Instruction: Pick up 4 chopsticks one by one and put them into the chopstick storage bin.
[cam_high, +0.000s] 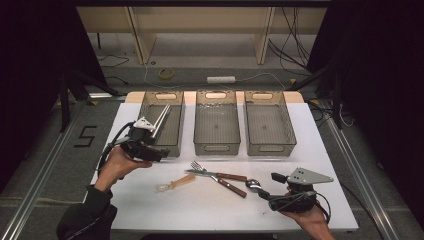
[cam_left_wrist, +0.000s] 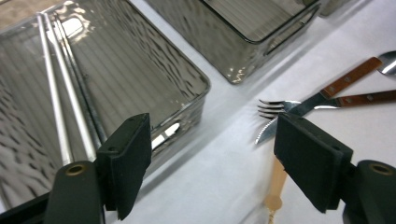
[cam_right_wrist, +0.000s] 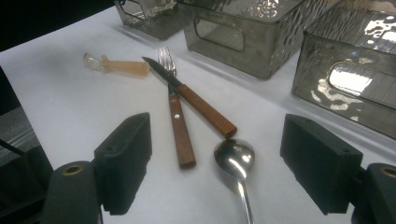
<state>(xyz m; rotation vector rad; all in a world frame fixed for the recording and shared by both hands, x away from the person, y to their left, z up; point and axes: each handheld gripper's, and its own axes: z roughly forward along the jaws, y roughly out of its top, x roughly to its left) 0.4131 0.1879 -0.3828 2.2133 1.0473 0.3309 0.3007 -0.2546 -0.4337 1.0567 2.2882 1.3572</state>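
Note:
On the white table (cam_high: 150, 210) lie a fork (cam_high: 197, 165) and a knife (cam_high: 216, 175), both wooden-handled and crossed. Beside them are a metal spoon (cam_high: 254, 185) and a small clear utensil with a beige handle (cam_high: 175, 183). My left gripper (cam_high: 161, 151) hovers open at the near corner of the left bin (cam_high: 176, 145), where metal chopsticks (cam_left_wrist: 60, 93) lie. Nothing is between its pads (cam_left_wrist: 126, 154). My right gripper (cam_right_wrist: 217, 126) stands open low over the table, and the spoon's bowl (cam_right_wrist: 234, 156) lies ahead between its jaws, untouched.
Three grey see-through bins stand in a row at the back: left, middle (cam_high: 216, 145) and right (cam_high: 270, 147). The middle and right ones look empty. Bare table shows at the front left. Beyond the far edge, the floor holds cables and tape.

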